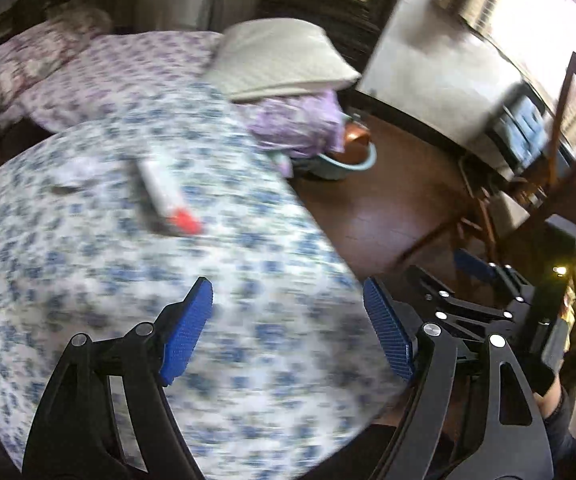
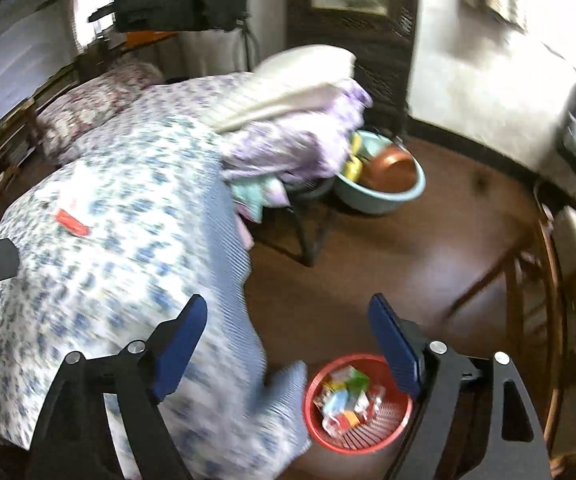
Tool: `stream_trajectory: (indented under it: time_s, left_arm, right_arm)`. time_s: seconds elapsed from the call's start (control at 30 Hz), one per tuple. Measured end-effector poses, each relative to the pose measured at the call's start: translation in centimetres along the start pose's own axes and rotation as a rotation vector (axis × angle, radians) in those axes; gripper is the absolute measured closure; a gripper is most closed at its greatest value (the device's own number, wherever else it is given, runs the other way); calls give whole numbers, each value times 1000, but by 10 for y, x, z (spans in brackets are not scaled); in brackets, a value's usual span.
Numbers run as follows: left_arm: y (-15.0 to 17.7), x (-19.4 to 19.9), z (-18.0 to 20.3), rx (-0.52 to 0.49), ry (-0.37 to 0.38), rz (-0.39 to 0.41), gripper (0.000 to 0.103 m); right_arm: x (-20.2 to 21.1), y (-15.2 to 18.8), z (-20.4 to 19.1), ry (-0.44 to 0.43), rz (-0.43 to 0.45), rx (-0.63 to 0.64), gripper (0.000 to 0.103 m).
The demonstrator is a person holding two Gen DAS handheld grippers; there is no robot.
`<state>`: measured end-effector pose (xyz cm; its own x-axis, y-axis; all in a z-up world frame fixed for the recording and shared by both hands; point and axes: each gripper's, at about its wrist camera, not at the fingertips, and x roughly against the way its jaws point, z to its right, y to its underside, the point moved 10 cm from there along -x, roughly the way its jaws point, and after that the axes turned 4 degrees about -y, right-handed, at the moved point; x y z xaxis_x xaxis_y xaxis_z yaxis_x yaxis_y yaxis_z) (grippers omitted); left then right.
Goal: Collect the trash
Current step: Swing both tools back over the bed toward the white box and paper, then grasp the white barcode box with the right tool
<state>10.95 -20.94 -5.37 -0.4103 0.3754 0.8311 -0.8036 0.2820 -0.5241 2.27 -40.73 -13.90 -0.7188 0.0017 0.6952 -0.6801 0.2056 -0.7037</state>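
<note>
Tongs: I see left tongs (image 1: 288,332) and right tongs (image 2: 288,352) both spread wide, holding nothing.
Trash: white-and-red wrapper (image 1: 167,196) lies on bed (image 1: 87,264).
Basket: red basket (image 2: 358,404) on floor beside bed.
Approach: I'd descend slowly, straddling it lengthwise.

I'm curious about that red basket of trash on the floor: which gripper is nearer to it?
Right. The right gripper hangs open just above the red basket. The left gripper is over the floral bedspread, basket not visible there.
</note>
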Motion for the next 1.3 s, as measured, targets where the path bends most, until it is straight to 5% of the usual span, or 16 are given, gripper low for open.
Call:
stream_trajectory:
  time_s: [0.43, 0.87, 0.93, 1.03, 1.2, 1.3]
  left_arm:
    - [2, 4, -167, 249, -123, 34, 27]
    - [19, 7, -201, 339, -151, 3, 27]
    - [19, 4, -201, 337, -156, -4, 26]
    - [22, -1, -201, 337, -150, -20, 26]
    - [22, -6, -202, 338, -154, -27, 26]
    - [21, -6, -203, 350, -135, -27, 26]
  right_arm:
    - [-38, -56, -149, -73, 18, 143, 7]
    - [-94, -67, -222, -16, -65, 289, 7]
    - [-99, -67, -225, 11, -59, 313, 10]
    - [-101, -66, -229, 33, -58, 357, 32]
    - [-101, -63, -227, -10, -88, 314, 81]
    - [-94, -61, -224, -42, -80, 279, 81]
